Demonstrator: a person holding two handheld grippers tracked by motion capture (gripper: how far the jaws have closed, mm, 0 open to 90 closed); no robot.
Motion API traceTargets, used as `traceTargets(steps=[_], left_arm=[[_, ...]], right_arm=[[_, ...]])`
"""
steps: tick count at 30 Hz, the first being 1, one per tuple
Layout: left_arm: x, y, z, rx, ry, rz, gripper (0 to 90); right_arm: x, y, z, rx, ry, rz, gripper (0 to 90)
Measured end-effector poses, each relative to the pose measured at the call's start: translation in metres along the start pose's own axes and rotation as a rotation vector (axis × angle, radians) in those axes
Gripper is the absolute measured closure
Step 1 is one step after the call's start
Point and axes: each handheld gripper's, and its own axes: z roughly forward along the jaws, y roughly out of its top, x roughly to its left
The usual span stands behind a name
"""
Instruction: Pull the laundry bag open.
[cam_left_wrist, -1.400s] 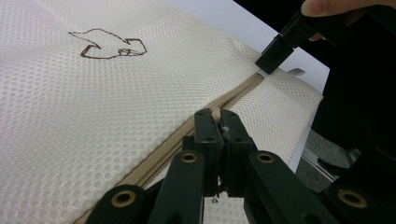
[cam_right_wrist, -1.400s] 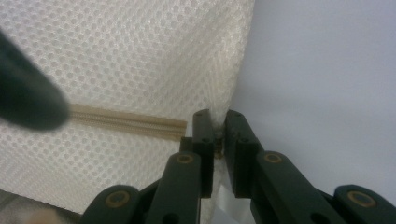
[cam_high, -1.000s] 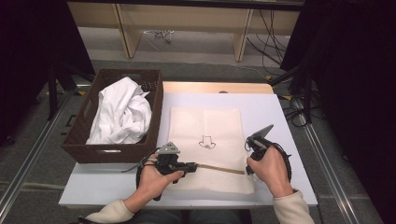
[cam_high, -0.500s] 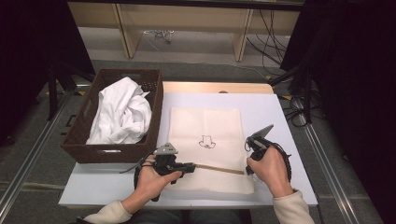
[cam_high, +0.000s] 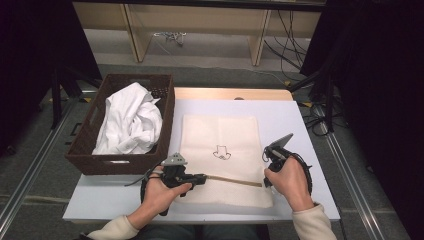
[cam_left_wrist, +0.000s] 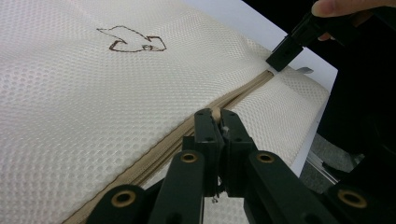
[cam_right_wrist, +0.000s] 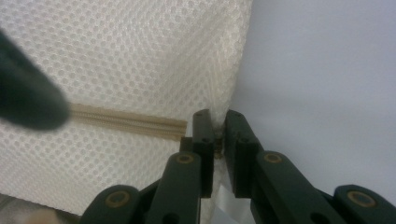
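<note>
White tabletop (cam_high: 300, 125) was seen beneath one cream mesh laundry bag (cam_high: 220, 135), laid flat at its middle and marked with one small brown emblem (cam_high: 221, 153). One tan zipper (cam_high: 232, 180) was run across the bag's near part. Two grippers were counted: the left gripper (cam_left_wrist: 217, 120) was clamped on the zipper's left end, and the right gripper (cam_right_wrist: 215, 122) was pinched on the bag's right edge beside the zipper's end. One brown wicker basket (cam_high: 90, 135) holding one crumpled white cloth (cam_high: 130, 120) was stood at the left.

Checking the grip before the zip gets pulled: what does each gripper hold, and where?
Left gripper pinches the mesh bag's zipper. Right gripper clamps the bag's edge at the zipper's end.
</note>
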Motion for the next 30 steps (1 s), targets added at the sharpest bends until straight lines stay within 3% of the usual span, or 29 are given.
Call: traceTargets(steps=[6, 7, 8, 10, 15, 16, 17, 18, 20, 27, 28, 29, 30], left_arm=[[0.002, -0.001, -0.003, -0.001, 0.006, -0.006, 86.9], [0.002, -0.001, -0.003, -0.006, 0.004, -0.007, 86.9], [0.003, -0.001, -0.004, -0.002, 0.006, -0.002, 86.9], [0.004, -0.002, -0.005, -0.004, 0.004, -0.004, 86.9], [0.004, -0.003, -0.006, -0.004, 0.011, -0.009, 86.9], [0.004, -0.003, -0.006, -0.009, 0.007, -0.016, 86.9], [0.005, -0.003, -0.007, -0.006, 0.011, -0.012, 86.9], [0.005, -0.003, -0.007, -0.006, 0.012, -0.016, 86.9], [0.006, -0.003, -0.008, -0.007, 0.010, -0.015, 86.9], [0.008, -0.005, -0.013, -0.011, 0.021, -0.019, 86.9], [0.008, -0.005, -0.013, -0.012, 0.020, -0.019, 86.9], [0.009, -0.005, -0.014, -0.009, 0.022, -0.012, 86.9], [0.009, -0.006, -0.013, -0.014, 0.021, -0.016, 86.9]], right_arm=[[-0.001, 0.000, 0.001, -0.011, -0.002, -0.002, 84.4], [-0.003, 0.000, 0.002, -0.021, -0.006, -0.037, 84.4], [0.002, 0.000, -0.001, 0.007, 0.000, 0.044, 84.4], [0.002, 0.000, -0.001, 0.012, 0.004, 0.042, 84.4], [-0.003, 0.000, 0.003, -0.035, -0.005, -0.041, 84.4], [-0.003, 0.000, 0.002, -0.030, -0.002, -0.040, 84.4], [-0.001, 0.000, 0.000, 0.004, 0.009, 0.000, 84.4], [-0.003, 0.000, 0.002, -0.030, 0.005, -0.043, 84.4], [-0.001, 0.000, 0.000, -0.002, 0.008, -0.015, 84.4], [0.000, 0.000, 0.002, -0.015, 0.000, 0.002, 84.4], [-0.004, 0.001, 0.002, -0.013, 0.013, -0.047, 84.4], [-0.001, 0.000, 0.002, -0.017, 0.005, -0.005, 84.4], [-0.003, 0.000, 0.004, -0.051, 0.000, -0.043, 84.4]])
